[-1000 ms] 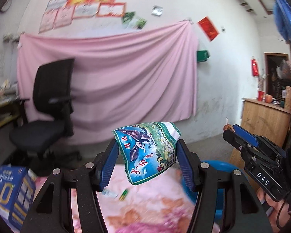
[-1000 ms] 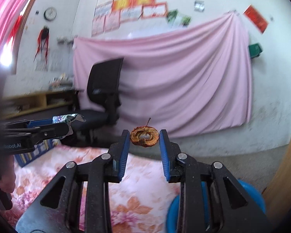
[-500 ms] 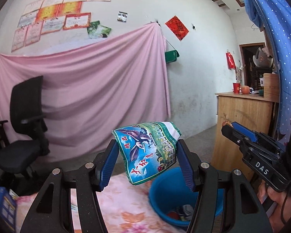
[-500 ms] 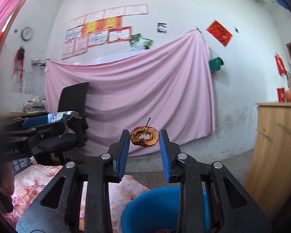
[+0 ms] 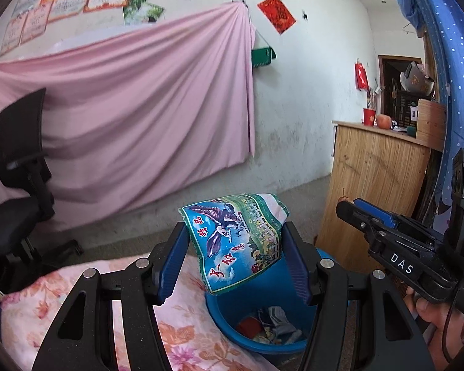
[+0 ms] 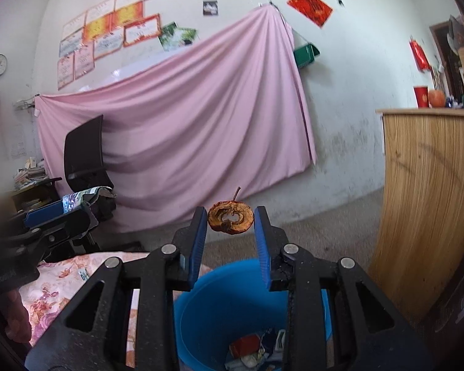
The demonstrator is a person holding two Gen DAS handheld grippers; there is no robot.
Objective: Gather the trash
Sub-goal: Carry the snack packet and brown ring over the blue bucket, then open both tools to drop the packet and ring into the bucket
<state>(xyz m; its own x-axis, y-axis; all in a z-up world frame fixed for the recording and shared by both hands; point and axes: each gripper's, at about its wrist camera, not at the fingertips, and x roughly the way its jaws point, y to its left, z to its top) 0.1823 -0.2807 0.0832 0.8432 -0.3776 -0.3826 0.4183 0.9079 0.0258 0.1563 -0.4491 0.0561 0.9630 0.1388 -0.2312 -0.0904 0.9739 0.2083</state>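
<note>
The left claw (image 5: 235, 250) is clamped on a printed wrapper (image 5: 235, 241), its blue pads pressing the crumpled packet from both sides so that the lower corner hangs free below the fingertips. In the left wrist view the wrapper hangs above the near rim of a blue bucket (image 5: 225, 318), which stands on the floor just beside a flowered bedspread (image 5: 182, 334); scraps of trash (image 5: 269, 324) lie in the bottom of the bucket. The right claw (image 6: 231, 225) grips a browned apple core (image 6: 230, 221) by its sides, stem pointing up, and in the right wrist view the core sits above the far rim of the bucket (image 6: 219, 293). Each claw shows in the other's view: the right one at the right edge of the left wrist view (image 5: 349, 205), with a hand (image 5: 430, 312) beneath it, and the left one at the left edge of the right wrist view (image 6: 77, 204), the wrapper's edge poking from its tip. A wooden worktop (image 6: 430, 201) stands to the right of the bucket, a pink sheet (image 6: 176, 130) hangs on the wall behind, and a black chair (image 5: 18, 160) stands left.
</note>
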